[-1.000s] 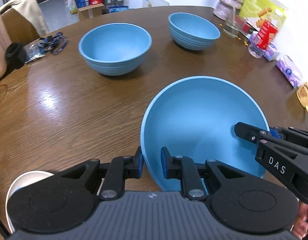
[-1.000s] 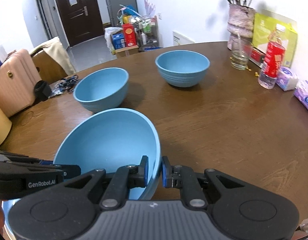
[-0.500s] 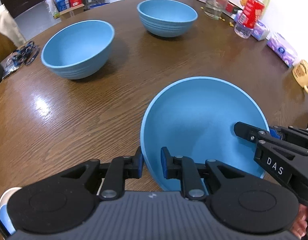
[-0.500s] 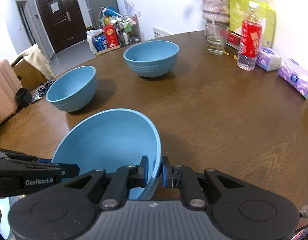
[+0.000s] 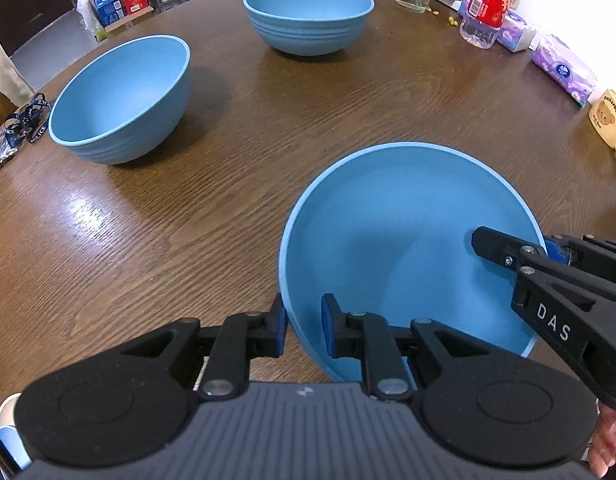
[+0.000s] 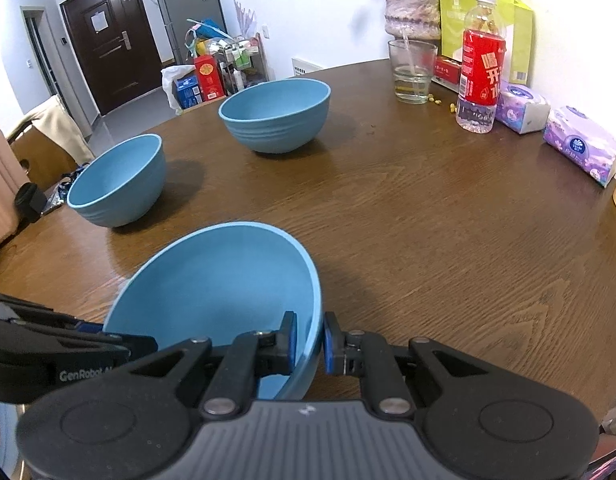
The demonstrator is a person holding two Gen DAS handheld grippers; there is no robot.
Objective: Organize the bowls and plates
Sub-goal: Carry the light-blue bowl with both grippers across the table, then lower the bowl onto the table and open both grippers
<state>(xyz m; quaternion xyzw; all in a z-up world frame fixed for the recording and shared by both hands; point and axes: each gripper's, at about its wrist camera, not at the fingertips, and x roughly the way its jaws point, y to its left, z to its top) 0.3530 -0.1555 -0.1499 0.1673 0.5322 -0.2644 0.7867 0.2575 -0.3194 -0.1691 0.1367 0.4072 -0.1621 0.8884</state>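
Left wrist view: left tool [image 5: 303, 326] pinched the near bowl [image 5: 408, 240] by its left rim, over the tabletop [image 5: 348, 120]; right tool [image 5: 548, 250] pinched the opposite rim.
Right wrist view: uneven pulls risked tipping near bowl [image 6: 215, 280].
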